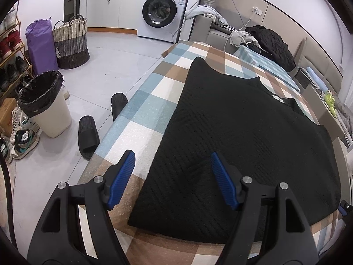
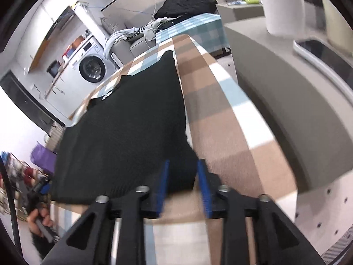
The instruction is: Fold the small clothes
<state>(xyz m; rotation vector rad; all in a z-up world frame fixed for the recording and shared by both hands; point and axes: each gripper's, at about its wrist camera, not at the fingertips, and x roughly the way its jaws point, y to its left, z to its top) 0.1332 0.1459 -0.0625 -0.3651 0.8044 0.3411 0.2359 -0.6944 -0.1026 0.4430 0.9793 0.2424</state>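
Black knit sweater point(image 1: 242, 137) lies flat on the checked cloth point(image 1: 141, 119) that covers the table, its near hem running close to the table's front edge. A white neck label point(image 1: 278, 99) shows at the far end of the garment. The body looks already folded into a rough rectangle.

Left gripper point(image 1: 173, 177): jaws apart, blue pads point(image 1: 122, 177) spread wide, hanging over the near left corner of the sweater. Nothing between the pads; no contact with the cloth visible.

Right gripper point(image 2: 183, 186): jaws partly apart, narrower than the left. The near right corner of the sweater point(image 2: 123, 132) sits in the gap between the 2 blue pads point(image 2: 162, 185), but the pads do not press on it. This view is motion-blurred, so finer contact cannot be judged.

A hand point(image 2: 40, 220) shows at the lower left of the right wrist view, gripping the handle of the other tool.

Surroundings: washing machine point(image 1: 164, 13) at the far wall, woven basket point(image 1: 71, 44) and purple bag point(image 1: 40, 44) beside it, white bin point(image 1: 47, 108) with black liner, 2 black slippers point(image 1: 88, 135) on the floor by the table, black jacket point(image 1: 272, 44) on the sofa beyond.
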